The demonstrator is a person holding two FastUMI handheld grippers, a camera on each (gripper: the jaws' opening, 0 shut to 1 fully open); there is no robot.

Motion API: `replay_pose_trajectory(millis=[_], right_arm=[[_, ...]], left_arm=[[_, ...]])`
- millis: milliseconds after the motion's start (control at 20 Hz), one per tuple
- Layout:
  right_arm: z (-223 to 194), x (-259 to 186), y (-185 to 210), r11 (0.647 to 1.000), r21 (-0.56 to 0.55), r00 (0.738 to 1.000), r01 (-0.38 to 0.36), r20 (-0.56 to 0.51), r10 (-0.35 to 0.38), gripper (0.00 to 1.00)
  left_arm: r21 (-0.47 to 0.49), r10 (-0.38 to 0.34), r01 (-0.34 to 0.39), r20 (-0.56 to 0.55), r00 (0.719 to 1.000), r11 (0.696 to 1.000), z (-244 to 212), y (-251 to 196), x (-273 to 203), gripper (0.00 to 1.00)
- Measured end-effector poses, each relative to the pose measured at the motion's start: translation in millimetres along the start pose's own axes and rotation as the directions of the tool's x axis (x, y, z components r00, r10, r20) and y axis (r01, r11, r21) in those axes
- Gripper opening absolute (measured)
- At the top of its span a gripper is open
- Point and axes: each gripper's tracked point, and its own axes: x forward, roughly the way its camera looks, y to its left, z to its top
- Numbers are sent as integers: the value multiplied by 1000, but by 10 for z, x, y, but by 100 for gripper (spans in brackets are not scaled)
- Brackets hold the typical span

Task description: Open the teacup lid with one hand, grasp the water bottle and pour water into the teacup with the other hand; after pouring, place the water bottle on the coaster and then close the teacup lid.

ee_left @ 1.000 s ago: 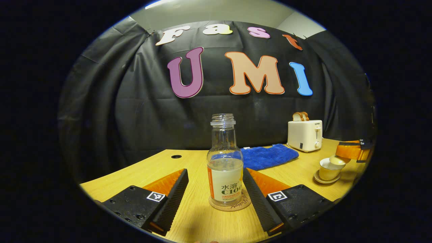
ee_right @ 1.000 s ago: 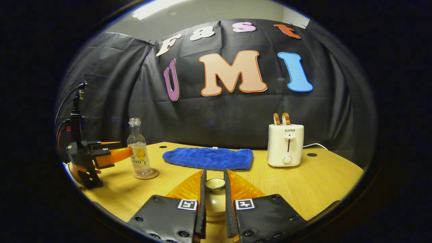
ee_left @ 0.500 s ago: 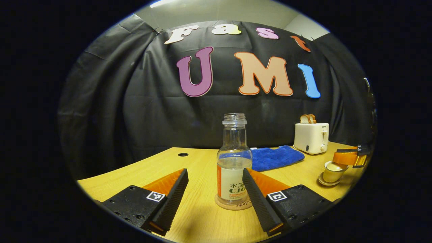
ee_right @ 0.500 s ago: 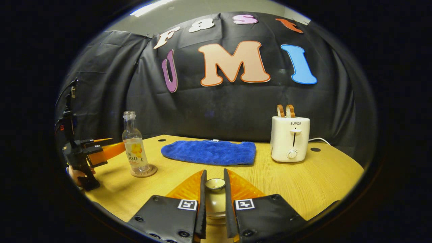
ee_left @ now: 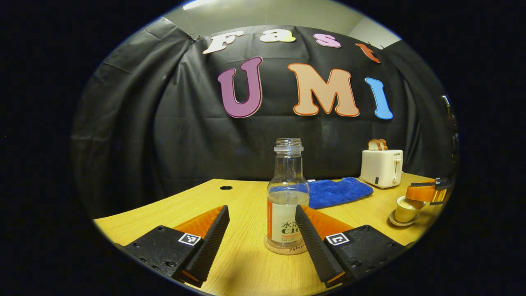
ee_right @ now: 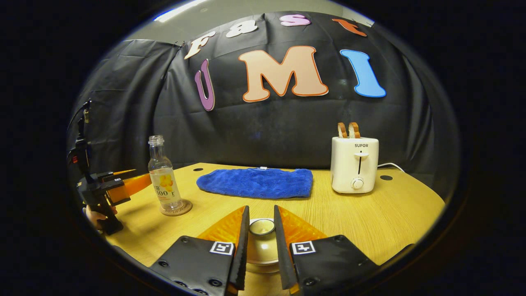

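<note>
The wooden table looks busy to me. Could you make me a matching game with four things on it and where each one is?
Things:
1. clear plastic water bottle
2. blue fluffy towel
3. two brown bread slices
4. cream teacup lid

Places:
A. between the right gripper's fingers
B. standing on the round cork coaster
C. sticking out of the white toaster
D. lying flat near the black cloth wall

Pairs: 1-B, 2-D, 3-C, 4-A

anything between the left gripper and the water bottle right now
Nothing visible. The left gripper is open, and the water bottle stands upright on its coaster just ahead, nearer the right-hand finger, with bare table in between.
</note>
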Motion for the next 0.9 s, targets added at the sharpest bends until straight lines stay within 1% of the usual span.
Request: replay_pose_trajectory(millis=[50,100,150,250,300,350,450,500,550,600,700,750,800,850,900], right_arm=[[26,-13,4,1000,-3,1000,-3,9,3,37],[47,-36,27,1000,-9,1000,-14,23,14,44],[72,-48,47,1000,-14,999,-21,46,22,48],[150,-120,34,1000,-25,995,-9,103,12,68],[198,-170,18,1000,-26,991,-3,133,6,67],[211,-179,-21,1000,-25,989,14,146,-10,64],[192,-216,-75,999,-21,989,40,144,-37,63],[195,-242,-132,998,-18,988,60,146,-57,69],[192,-275,-173,997,-17,986,77,148,-74,69],[195,-331,-219,995,-14,985,96,148,-93,71],[194,-441,-320,990,-10,979,139,152,-136,82],[191,-504,-387,986,-5,974,167,155,-164,82],[193,-569,-488,977,0,965,211,157,-209,86],[200,-646,-607,965,7,952,263,160,-261,86],[196,-727,-734,948,15,934,319,162,-317,91]], left_arm=[[0,0,0,0,1000,1000,-8,3,4,94],[0,0,0,0,1000,1000,-11,-8,8,94],[0,-1,1,0,1000,1000,-8,-5,9,94],[0,-1,1,0,1000,1000,-7,-2,8,94],[0,-1,1,0,1000,1000,-4,-1,4,94],[0,-1,1,0,1000,1000,-4,-4,-2,94],[0,-1,1,0,1000,1000,-8,-1,4,94],[0,0,0,0,1000,1000,-7,2,10,94],[0,3,-3,0,1000,1000,-6,12,1,94],[0,6,-6,0,1000,1000,-7,15,-1,94],[0,14,-14,0,1000,1000,-4,24,-19,94],[1,21,-21,1,1000,1000,-7,31,-32,94],[1,29,-29,2,1000,1000,1,51,-46,94],[1,40,-40,1,999,999,-3,69,-64,94],[1,56,-56,1,998,998,-3,85,-82,94]])
